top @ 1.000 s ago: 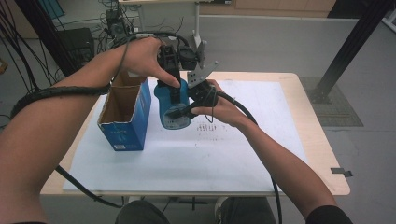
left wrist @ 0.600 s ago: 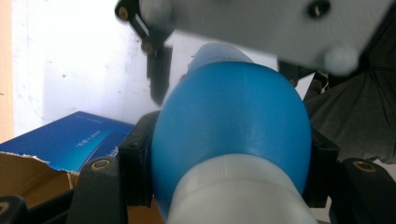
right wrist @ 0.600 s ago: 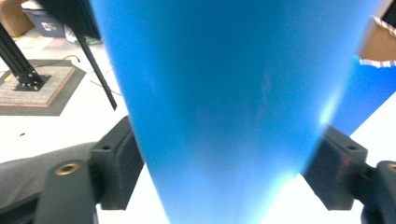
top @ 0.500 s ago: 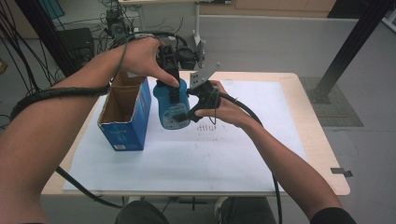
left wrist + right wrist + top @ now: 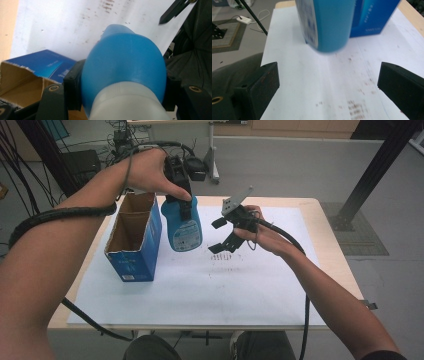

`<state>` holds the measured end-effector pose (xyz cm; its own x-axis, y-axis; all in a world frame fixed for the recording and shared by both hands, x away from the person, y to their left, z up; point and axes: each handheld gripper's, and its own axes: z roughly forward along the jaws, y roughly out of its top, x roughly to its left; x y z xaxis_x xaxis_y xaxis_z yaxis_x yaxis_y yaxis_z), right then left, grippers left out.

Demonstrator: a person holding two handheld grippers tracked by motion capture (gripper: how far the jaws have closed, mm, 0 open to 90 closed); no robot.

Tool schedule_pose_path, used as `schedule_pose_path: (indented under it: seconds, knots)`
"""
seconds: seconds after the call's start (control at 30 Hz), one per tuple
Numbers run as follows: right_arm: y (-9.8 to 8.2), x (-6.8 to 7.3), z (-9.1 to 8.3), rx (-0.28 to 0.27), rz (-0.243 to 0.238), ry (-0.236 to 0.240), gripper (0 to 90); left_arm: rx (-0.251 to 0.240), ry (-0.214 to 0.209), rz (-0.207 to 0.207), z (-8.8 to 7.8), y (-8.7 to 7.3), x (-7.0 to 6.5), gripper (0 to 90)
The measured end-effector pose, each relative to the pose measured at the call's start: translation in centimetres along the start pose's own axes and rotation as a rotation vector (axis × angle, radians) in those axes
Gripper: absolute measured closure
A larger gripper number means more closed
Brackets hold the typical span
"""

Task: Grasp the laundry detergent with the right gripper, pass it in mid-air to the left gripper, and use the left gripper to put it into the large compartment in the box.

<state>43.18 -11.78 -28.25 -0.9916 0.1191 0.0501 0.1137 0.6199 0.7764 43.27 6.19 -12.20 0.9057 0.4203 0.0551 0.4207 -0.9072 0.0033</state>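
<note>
A blue bottle (image 5: 183, 227) with a pale label hangs upright above the table, its white neck clamped in my left gripper (image 5: 181, 202), which is shut on it. In the left gripper view the bottle (image 5: 125, 67) swells out between the two jaws. My right gripper (image 5: 216, 236) is a short way to the right of the bottle; its jaws have just been opening and nothing is between them. In the right gripper view the open gripper (image 5: 329, 87) faces the bottle (image 5: 329, 25), which hangs apart from it.
An open blue cardboard box (image 5: 134, 242) stands just left of the bottle, seen also as the box (image 5: 37, 70) and the box (image 5: 374, 17). A white paper sheet (image 5: 225, 290) with dark speckles covers the wooden table (image 5: 332, 255). Cables trail from both grippers.
My right gripper, which was closed on the bottle's lower part, has opened and drawn away to the right. The bottle stays in the left gripper, which has hardly moved.
</note>
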Motion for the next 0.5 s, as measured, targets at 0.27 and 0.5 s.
schedule_pose_path:
  seconds: [0.27, 0.5]
  knots:
    - [-1.2, -0.8, -4.5, 0.066, 0.044, -0.094, 3.9, -0.012, 0.036, -0.127, -2.6, -1.2, 1.3, 37.3]
    - [-2.6, -1.2, -7.6, 0.084, 0.084, -0.149, 4.1, -0.011, 0.079, -0.257, -4.9, -2.9, 2.6, 37.3]
